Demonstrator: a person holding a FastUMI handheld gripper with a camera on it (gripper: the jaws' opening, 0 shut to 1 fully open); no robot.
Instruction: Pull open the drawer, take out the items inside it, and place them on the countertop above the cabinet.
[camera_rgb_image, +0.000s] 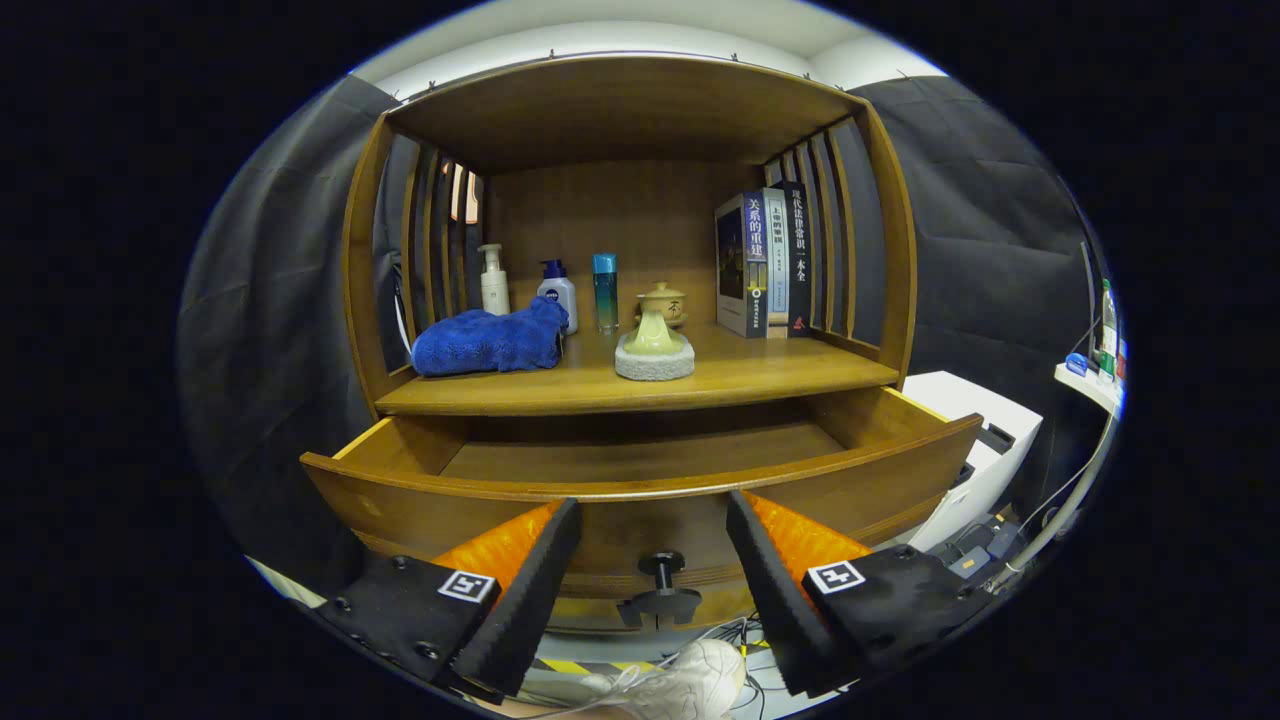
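The wooden drawer (640, 490) of the cabinet stands pulled out toward me, and the part of its floor that I can see is bare wood. Its dark round knob (662, 568) sits on the drawer front, between my fingers and slightly below their tips. My gripper (652, 512) is open with nothing held, its fingertips level with the drawer's front panel. On the countertop (750, 375) above the drawer lie a blue cloth (490, 342) at the left and a pale green piece on a grey round stone base (654, 348) in the middle.
At the back of the countertop stand a white pump bottle (494, 281), a white bottle with a blue cap (557, 291), a teal bottle (604, 292), a small lidded pot (662, 300) and three books (768, 262). A white box (975, 440) stands right of the cabinet. A white shoe (690, 680) is below.
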